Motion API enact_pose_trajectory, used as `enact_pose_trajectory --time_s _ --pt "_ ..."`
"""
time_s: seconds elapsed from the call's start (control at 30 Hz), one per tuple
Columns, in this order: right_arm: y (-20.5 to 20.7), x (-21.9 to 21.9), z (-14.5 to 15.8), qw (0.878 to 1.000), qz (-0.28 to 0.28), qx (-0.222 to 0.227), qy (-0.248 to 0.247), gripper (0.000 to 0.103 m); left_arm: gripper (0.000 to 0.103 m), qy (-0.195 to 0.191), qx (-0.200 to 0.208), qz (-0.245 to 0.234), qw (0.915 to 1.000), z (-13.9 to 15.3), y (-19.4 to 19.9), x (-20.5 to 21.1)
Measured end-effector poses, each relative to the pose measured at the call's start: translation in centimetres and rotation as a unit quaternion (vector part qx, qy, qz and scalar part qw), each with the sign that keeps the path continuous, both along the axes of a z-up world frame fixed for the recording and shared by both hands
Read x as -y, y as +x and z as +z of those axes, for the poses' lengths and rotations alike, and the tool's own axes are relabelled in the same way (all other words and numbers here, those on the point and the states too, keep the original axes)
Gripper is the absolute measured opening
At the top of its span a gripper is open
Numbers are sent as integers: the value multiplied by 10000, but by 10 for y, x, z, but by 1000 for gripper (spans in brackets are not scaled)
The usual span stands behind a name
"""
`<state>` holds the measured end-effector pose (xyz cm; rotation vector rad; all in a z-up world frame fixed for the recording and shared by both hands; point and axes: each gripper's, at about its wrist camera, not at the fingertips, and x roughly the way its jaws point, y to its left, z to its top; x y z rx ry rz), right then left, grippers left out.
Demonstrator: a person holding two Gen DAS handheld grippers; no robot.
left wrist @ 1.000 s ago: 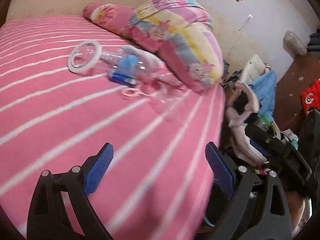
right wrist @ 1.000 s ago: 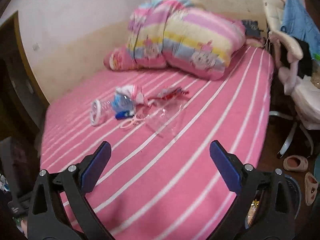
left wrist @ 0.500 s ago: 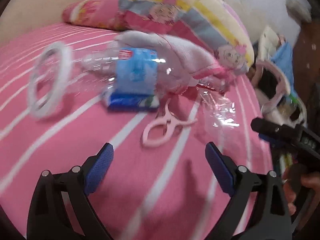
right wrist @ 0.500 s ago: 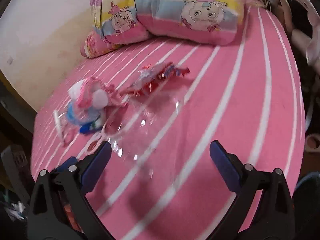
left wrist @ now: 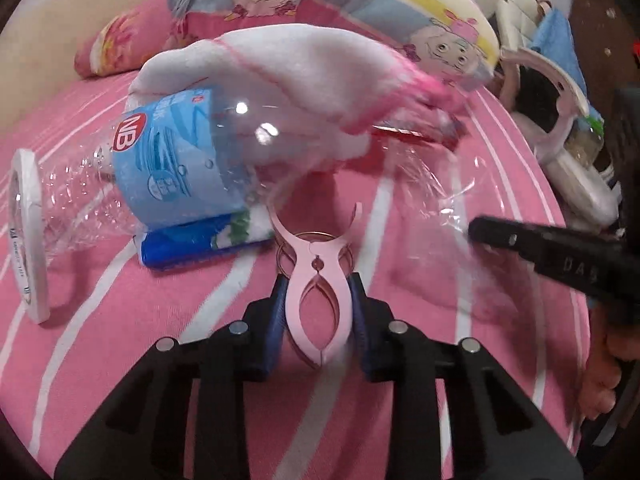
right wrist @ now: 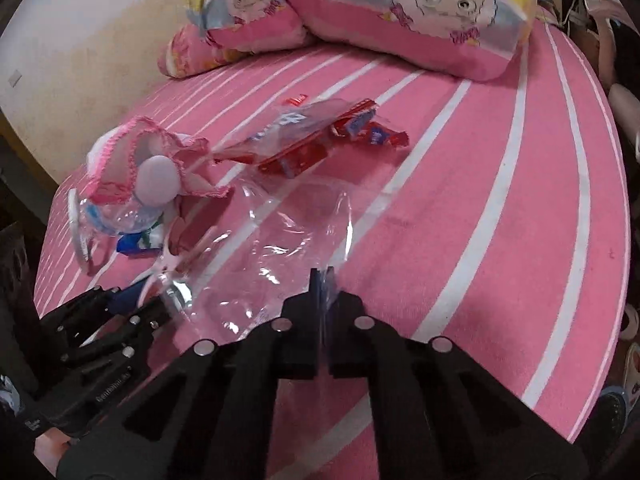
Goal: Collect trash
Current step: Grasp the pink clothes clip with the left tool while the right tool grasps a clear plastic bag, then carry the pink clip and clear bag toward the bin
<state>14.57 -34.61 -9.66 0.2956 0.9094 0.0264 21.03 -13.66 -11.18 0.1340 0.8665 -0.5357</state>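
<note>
Left tool [left wrist: 318,300] clenched on pink clip [left wrist: 318,280]; right tool [right wrist: 322,280] pinching clear bag [right wrist: 288,248]. Risk: thin film slips; bottle [left wrist: 160,168] at 10 o'clock rolls.

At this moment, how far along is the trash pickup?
Nothing looks collected yet. In hand: the left gripper is shut on the pink clip, and the right gripper pinches the clear wrap. Left on the bed: bottle, red wrappers, tape roll.

Pink striped bedsheet [right wrist: 500,208] w/ cartoon pillows [right wrist: 408,12] at wall, chair [left wrist: 560,92] beside
</note>
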Motion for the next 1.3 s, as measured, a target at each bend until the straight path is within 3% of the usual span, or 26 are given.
enact_pose_trajectory --time_s 0.17,0.47,0.8,1.07,1.3 --pt "-15 2 12 9998 41 129 125 1 29 -341 -110 236 9991 6 -22 -10" --pt "-66 18 35 9963 130 193 823 1 29 -875 -127 574 9944 27 -81 -22" --pt "-143 25 81 9897 410 818 1098 1 29 -1465 75 724 9865 70 -157 -25" --pt "-215 18 111 9816 740 1439 1015 1 29 -1652 85 734 9835 97 -223 -17" --pt "-278 36 137 9816 510 1638 843 1 29 -1886 72 552 9805 122 -263 3"
